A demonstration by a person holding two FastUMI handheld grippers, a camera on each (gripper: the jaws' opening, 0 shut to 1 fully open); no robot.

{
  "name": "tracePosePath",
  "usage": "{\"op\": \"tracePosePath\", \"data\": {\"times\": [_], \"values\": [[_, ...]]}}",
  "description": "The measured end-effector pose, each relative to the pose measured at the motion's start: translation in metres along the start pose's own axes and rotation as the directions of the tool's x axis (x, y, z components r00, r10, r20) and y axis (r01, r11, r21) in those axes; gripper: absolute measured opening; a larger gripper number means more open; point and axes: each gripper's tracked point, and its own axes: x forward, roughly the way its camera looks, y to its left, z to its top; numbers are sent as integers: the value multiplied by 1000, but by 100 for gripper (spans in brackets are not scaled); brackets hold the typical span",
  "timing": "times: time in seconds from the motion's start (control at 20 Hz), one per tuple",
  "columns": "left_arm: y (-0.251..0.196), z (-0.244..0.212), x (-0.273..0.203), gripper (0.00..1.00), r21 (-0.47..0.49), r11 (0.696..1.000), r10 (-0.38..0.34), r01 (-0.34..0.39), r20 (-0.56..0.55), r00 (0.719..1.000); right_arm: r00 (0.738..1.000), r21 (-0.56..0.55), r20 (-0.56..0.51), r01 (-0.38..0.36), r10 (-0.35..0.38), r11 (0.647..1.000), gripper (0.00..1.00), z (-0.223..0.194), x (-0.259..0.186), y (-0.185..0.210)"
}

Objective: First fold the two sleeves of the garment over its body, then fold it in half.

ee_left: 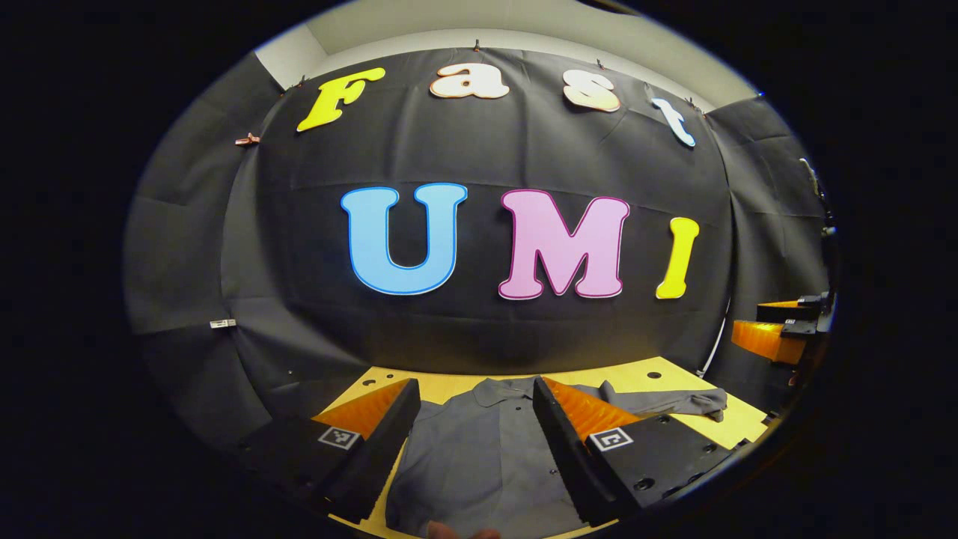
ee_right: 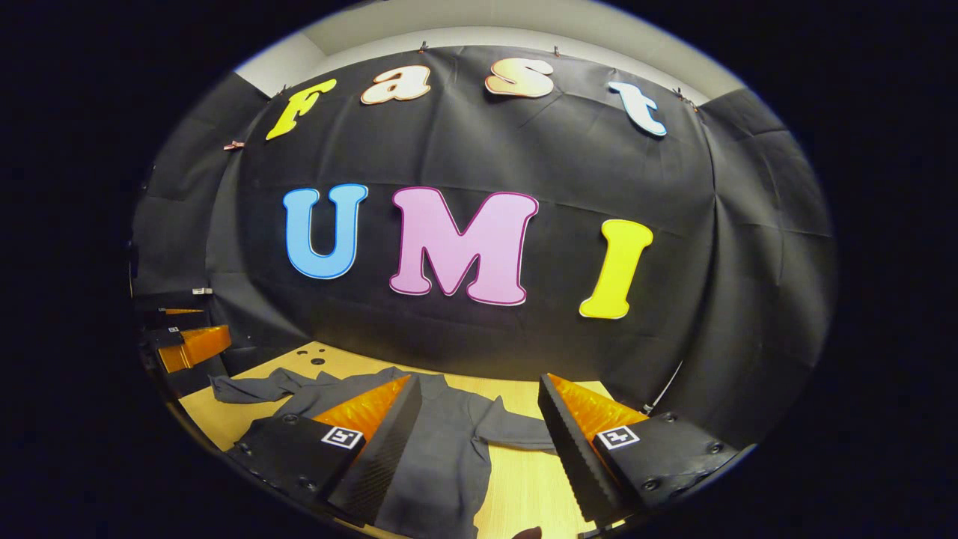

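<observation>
In the left gripper view, the left gripper [ee_left: 473, 419] sits at 6 o'clock, fingers spread wide with nothing between them; the right gripper [ee_left: 782, 329] shows at 3 o'clock. In the right gripper view, the right gripper [ee_right: 475, 419] likewise gapes at 6 o'clock, the left gripper [ee_right: 183, 340] at 9 o'clock.

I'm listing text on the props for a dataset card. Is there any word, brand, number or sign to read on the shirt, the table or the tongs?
On the shirt: no print or label that can be read.
On the table: no text.
On the left tongs and the right tongs: square black-and-white markers, coded patterns, not words or numbers.
</observation>
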Motion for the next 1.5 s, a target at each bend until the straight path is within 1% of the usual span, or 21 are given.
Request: {"op": "tracePosePath", "data": {"times": [0.15,0.25,0.35,0.5,0.7,0.75,0.85,0.95,1.1,1.15,1.2,1.3,1.4,1.5], "values": [[-2,-1,0,95,0,1000,2,-2,-6,1000,1000,43,-26,7,-6,999,97,-5,4,-7],[-3,-2,0,95,0,1000,1,-1,-10,1000,998,58,-64,33,-29,998,98,-12,10,-20],[-6,-3,0,95,3,1000,-1,1,-14,1000,991,43,-116,73,-68,996,98,-24,19,-42],[-14,-7,3,95,3,1000,-8,8,-24,1000,977,37,-174,135,-127,990,98,-45,33,-88],[-27,-13,8,95,-7,1000,-17,17,-45,999,944,53,-271,211,-190,976,98,-88,57,-154],[-32,-14,10,95,-17,1000,-19,18,-49,999,934,66,-297,228,-199,971,99,-102,63,-170],[-40,-17,12,95,-29,999,-16,14,-63,998,910,85,-352,266,-221,960,98,-134,76,-200],[-48,-23,16,95,-23,1000,-3,1,-82,997,883,75,-398,302,-249,950,98,-167,88,-232],[-62,-30,18,95,-18,1000,10,-12,-106,994,844,61,-480,304,-239,951,98,-224,104,-260],[-70,-32,19,91,-30,1000,6,-10,-117,993,832,57,-505,299,-231,953,98,-241,109,-268],[-74,-35,18,95,-42,999,13,-18,-124,992,821,57,-526,293,-221,954,98,-257,115,-275],[-79,-41,20,95,-50,998,37,-45,-145,989,810,71,-555,274,-190,959,98,-287,130,-284],[-84,-44,22,95,-37,997,61,-68,-159,985,800,98,-582,248,-146,964,98,-310,141,-290],[-90,-44,24,95,-17,997,75,-79,-165,983,769,84,-623,251,-145,964,98,-338,146,-301]]}}
